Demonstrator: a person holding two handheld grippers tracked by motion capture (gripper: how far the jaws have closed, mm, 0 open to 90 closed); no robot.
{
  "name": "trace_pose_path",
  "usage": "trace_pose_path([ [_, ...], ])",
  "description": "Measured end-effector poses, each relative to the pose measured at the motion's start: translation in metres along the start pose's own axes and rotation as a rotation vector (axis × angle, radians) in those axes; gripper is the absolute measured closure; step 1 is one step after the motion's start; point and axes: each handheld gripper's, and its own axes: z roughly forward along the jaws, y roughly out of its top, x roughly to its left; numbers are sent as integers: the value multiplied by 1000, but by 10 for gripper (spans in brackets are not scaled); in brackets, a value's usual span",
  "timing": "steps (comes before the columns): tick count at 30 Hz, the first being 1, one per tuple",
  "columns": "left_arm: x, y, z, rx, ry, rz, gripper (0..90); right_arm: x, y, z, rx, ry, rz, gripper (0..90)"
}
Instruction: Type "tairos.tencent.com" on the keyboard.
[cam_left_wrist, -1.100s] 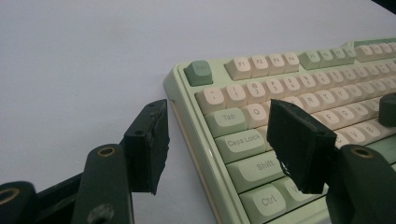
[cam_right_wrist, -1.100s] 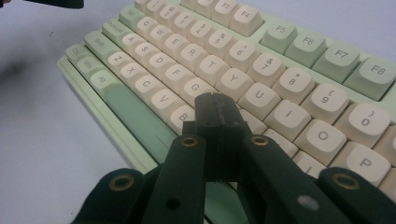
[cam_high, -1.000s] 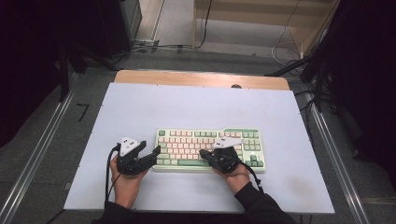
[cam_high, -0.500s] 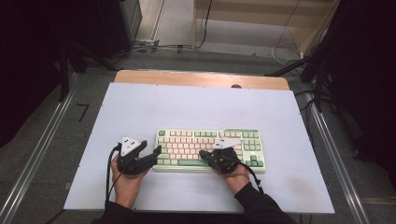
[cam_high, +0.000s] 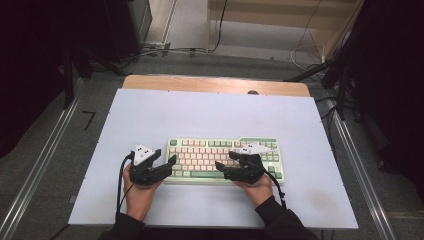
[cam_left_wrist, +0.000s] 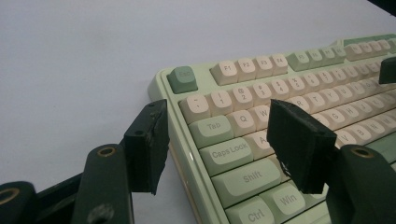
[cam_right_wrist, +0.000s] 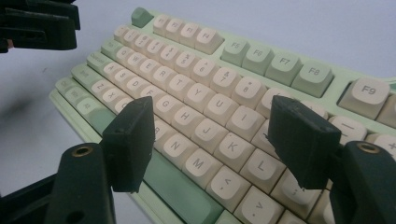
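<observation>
My right claw (cam_right_wrist: 210, 140) just opened, jaws spread empty over pale-green-and-cream mechanical keyboard (cam_high: 200, 150); my left claw (cam_left_wrist: 224, 140) spread, straddling its left edge. Next: keep keyboard steady, lower one pad squarely on single key.

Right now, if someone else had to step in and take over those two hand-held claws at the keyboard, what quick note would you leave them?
Left gripper: open, straddling the left edge of the green and cream mechanical keyboard, near Caps Lock; nothing held.
Right gripper: its jaws have just been opening; now open, hovering over the letter keys, nothing between the fingers.
Keyboard lies flat at the near middle of the pale lilac table.
Done: cannot tell which keys were pressed.
Left: any further key presses.
</observation>
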Motion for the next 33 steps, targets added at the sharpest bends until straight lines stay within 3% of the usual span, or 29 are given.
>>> trace_pose_path([
  [17,-11,6,15,15,-55,33,424,-10,-8,-13,-3,-56,36,296],
  [26,-18,10,26,24,-96,56,475,-15,-14,-22,-7,-83,59,295],
  [33,-23,13,34,29,-137,67,566,-19,-19,-29,-14,-107,78,295],
])
